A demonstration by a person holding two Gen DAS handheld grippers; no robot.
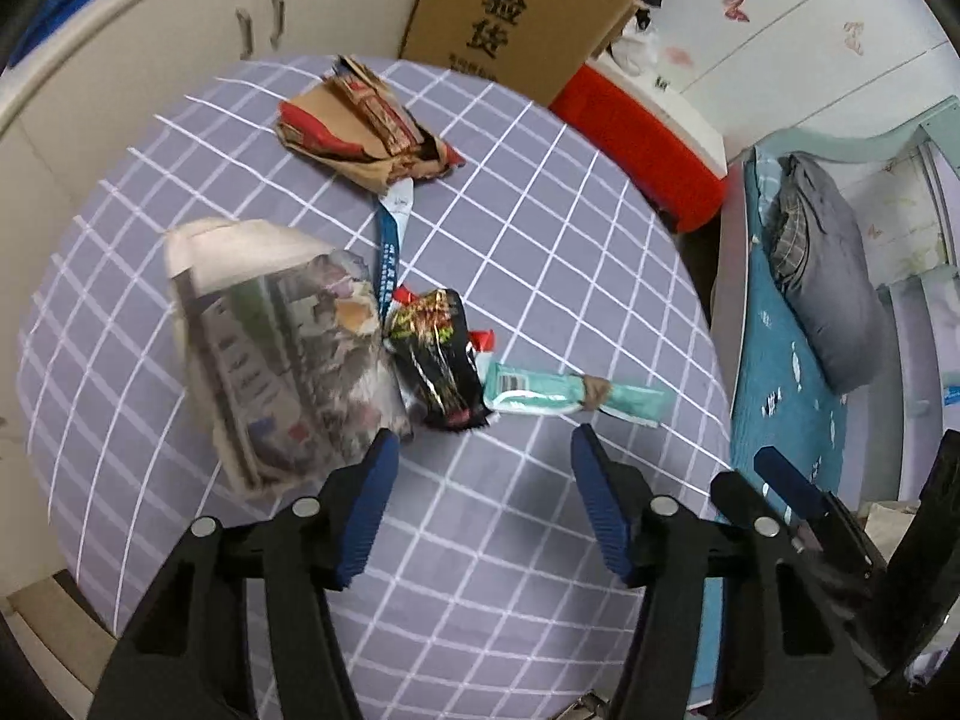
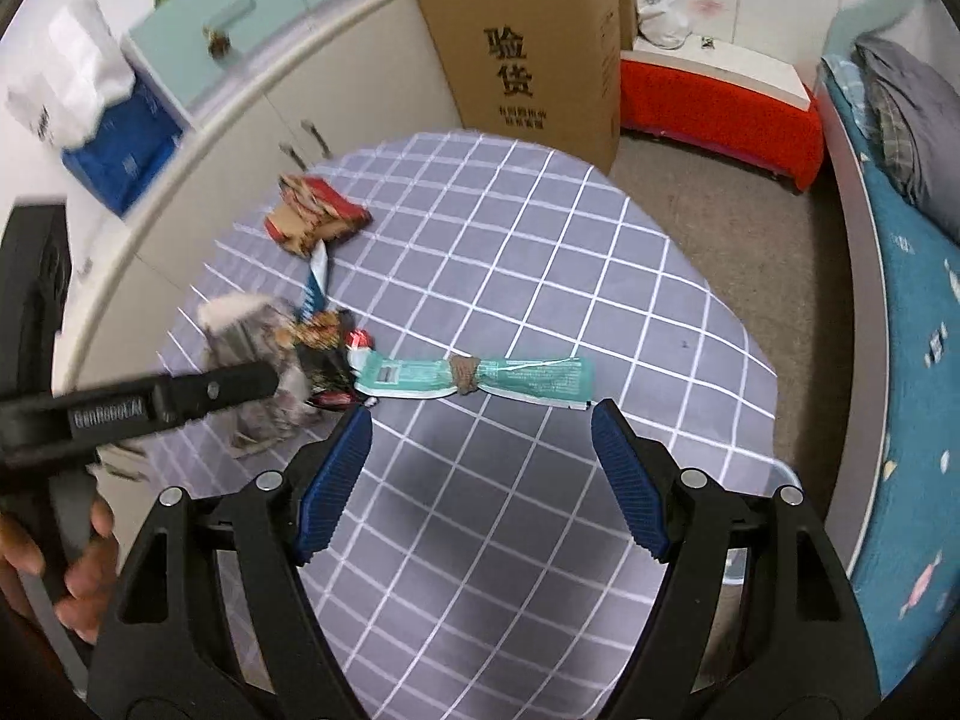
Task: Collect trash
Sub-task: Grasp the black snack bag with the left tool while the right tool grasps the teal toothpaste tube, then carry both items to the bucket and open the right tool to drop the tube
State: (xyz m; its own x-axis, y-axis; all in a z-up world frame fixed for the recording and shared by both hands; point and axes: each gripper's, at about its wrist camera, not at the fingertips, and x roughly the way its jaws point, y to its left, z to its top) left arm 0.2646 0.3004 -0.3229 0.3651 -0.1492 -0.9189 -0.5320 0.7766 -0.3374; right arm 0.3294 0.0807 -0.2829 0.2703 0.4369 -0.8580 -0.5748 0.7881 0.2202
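Observation:
Trash lies on a round table with a purple checked cloth (image 1: 540,252). There is a crumpled newspaper (image 1: 282,348), a black snack wrapper (image 1: 441,354), a teal wrapper (image 1: 570,393) tied with a brown knot, and a brown-and-red paper bag (image 1: 360,126) farther back. My left gripper (image 1: 483,441) hangs open just short of the black wrapper, nothing between its blue pads. My right gripper (image 2: 480,411) is open too, right in front of the teal wrapper (image 2: 528,381). The left tool crosses the right wrist view over the newspaper (image 2: 252,330), gripped by a hand (image 2: 78,570).
A tall cardboard box (image 2: 540,42) and a red storage box (image 2: 720,108) stand beyond the table. Cream cabinets (image 1: 150,60) curve along the left. A bed with a blue sheet (image 1: 792,372) and grey bedding runs along the right. A blue strip (image 1: 390,252) lies between bag and newspaper.

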